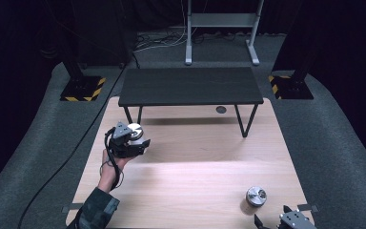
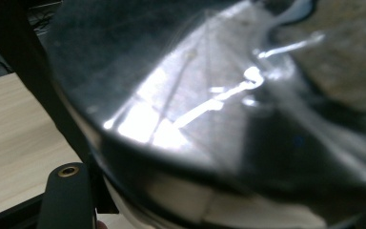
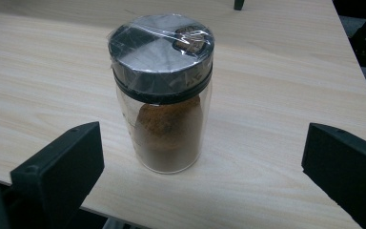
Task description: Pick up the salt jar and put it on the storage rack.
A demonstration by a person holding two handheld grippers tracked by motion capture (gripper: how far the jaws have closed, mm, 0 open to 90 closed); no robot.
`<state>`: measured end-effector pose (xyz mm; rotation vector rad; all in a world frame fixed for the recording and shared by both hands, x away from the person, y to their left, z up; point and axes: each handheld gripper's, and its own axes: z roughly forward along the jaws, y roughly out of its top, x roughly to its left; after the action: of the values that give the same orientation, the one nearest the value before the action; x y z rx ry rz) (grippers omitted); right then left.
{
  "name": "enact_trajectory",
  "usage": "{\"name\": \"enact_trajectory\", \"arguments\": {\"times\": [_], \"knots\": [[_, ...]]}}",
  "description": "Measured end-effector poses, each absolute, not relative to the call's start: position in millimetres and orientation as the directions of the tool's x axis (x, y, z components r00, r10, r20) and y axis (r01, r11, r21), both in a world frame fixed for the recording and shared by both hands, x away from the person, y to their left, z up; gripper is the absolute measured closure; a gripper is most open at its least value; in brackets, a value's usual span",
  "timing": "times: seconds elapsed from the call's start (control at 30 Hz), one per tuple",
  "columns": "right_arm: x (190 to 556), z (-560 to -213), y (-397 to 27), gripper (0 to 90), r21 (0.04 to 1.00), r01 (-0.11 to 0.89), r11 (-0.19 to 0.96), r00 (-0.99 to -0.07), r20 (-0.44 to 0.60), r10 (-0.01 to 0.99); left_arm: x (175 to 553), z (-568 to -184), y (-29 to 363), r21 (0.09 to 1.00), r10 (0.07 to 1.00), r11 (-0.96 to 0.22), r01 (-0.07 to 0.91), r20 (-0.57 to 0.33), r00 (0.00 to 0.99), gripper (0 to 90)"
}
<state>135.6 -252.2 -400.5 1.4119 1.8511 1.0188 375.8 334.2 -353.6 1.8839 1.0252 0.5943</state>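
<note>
A person's left hand holds my left gripper [image 1: 132,138] over the left side of the wooden table [image 1: 195,162]. It is shut on a jar with a shiny lid [image 1: 134,130]. In the left gripper view that film-wrapped lid [image 2: 209,105] looms very close and blurred, with one black finger [image 2: 66,198] at the bottom left. A second glass jar of brown powder [image 1: 256,196] stands upright near the front right corner. My right gripper [image 1: 286,220] sits just in front of it, open. In the right gripper view the jar [image 3: 164,95] stands between and beyond the wide-apart jaws, untouched.
A low black bench [image 1: 190,86] on thin legs spans the far half of the table, with a small round disc [image 1: 221,109] under its right side. Grey carpet surrounds the table. A metal stand [image 1: 221,28] and cables lie beyond.
</note>
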Motion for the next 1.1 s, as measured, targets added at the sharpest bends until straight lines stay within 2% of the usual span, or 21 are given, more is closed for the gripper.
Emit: {"name": "enact_trajectory", "arguments": {"times": [1.1], "knots": [[134.9,-400.2,-252.7,0.0,0.850,0.504,0.152,-0.275,-0.008,0.961,405.1,-325.1,310.0,0.869,0.802,-0.319,0.378,0.035,0.597,30.7]]}}
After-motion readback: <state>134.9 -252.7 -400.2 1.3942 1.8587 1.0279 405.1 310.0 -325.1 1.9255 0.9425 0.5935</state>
